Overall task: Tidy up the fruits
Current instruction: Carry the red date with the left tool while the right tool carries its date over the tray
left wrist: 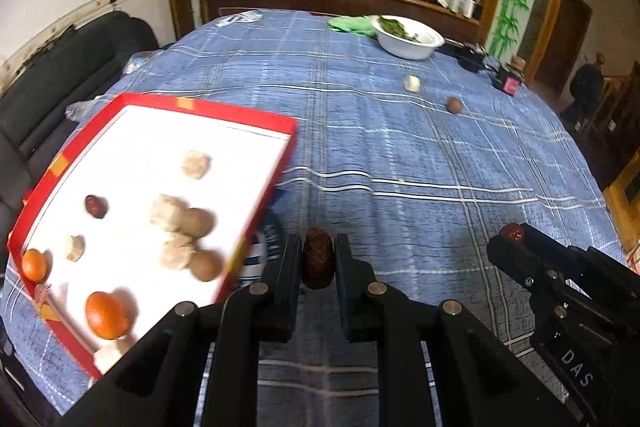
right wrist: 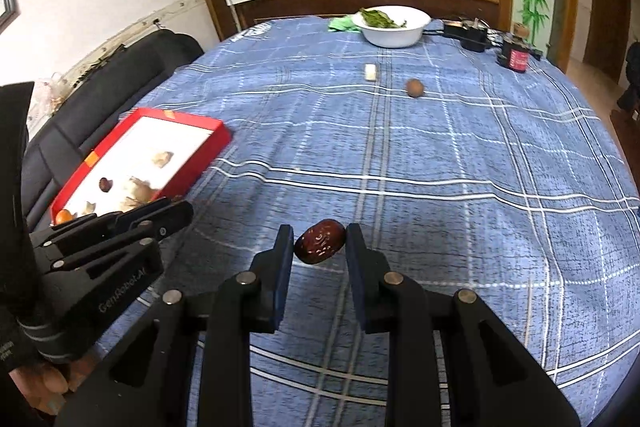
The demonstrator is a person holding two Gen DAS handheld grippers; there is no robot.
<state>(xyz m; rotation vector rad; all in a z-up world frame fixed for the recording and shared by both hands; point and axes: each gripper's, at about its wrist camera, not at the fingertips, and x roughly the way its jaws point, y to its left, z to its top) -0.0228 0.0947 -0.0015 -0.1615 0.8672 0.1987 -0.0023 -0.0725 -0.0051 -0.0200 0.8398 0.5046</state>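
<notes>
My left gripper (left wrist: 318,253) is shut on a dark red date (left wrist: 318,259), held above the blue checked tablecloth just right of a red-rimmed white box (left wrist: 224,111). The box holds several fruits: pale lumps, brown round ones (left wrist: 196,223), oranges (left wrist: 106,315) and a date (left wrist: 96,207). My right gripper (right wrist: 319,239) is shut on another dark red date (right wrist: 320,241) over the cloth; it also shows in the left wrist view (left wrist: 514,233). A brown round fruit (right wrist: 415,88) and a pale piece (right wrist: 371,71) lie loose farther back on the table.
A white bowl (right wrist: 392,35) of green leaves stands at the table's far side beside a green cloth (right wrist: 340,23). Dark devices and a small jar (right wrist: 516,57) sit far right. A black sofa (right wrist: 120,75) runs along the left. A cluttered wooden cabinet stands behind.
</notes>
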